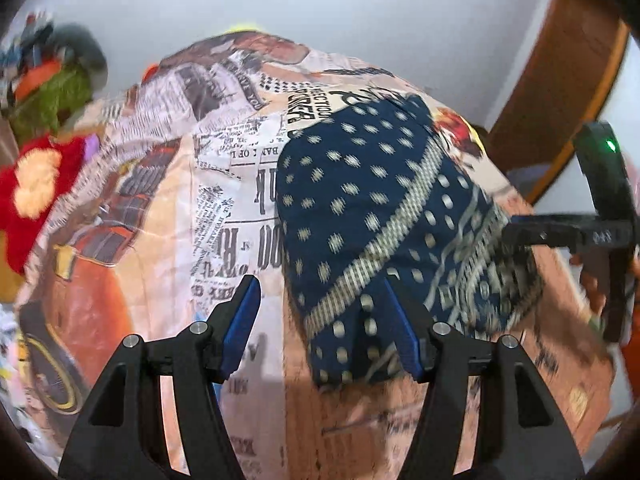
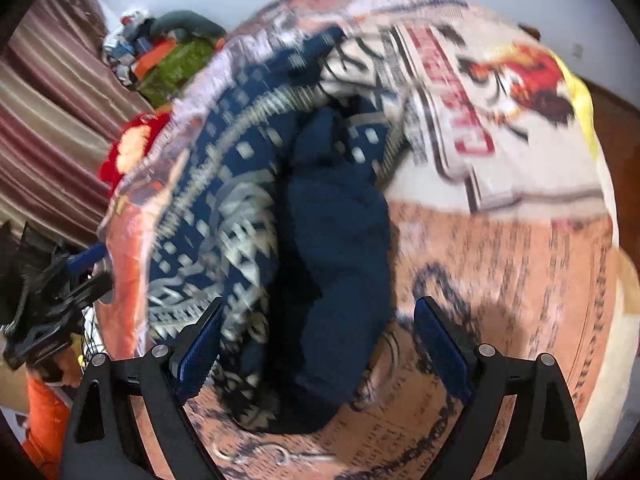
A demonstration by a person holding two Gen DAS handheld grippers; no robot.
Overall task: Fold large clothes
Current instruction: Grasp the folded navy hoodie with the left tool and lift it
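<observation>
The navy dotted garment (image 1: 380, 216) lies bundled on the newsprint-patterned bedsheet (image 1: 224, 184), right of centre in the left view, so it can be folded flat there. The left gripper (image 1: 320, 312) hovers, jaws apart and empty, at its near edge. The right gripper (image 2: 320, 344) straddles the bundle's dark fold, wide and not pinching, likely to pick an edge.

Navy patterned garment (image 1: 372, 208) is soft woven cloth; printed bedsheet (image 1: 224, 184) beneath is smooth matt fabric; gripper fingers (image 1: 248, 300) are matt black plastic with blue textured pads
</observation>
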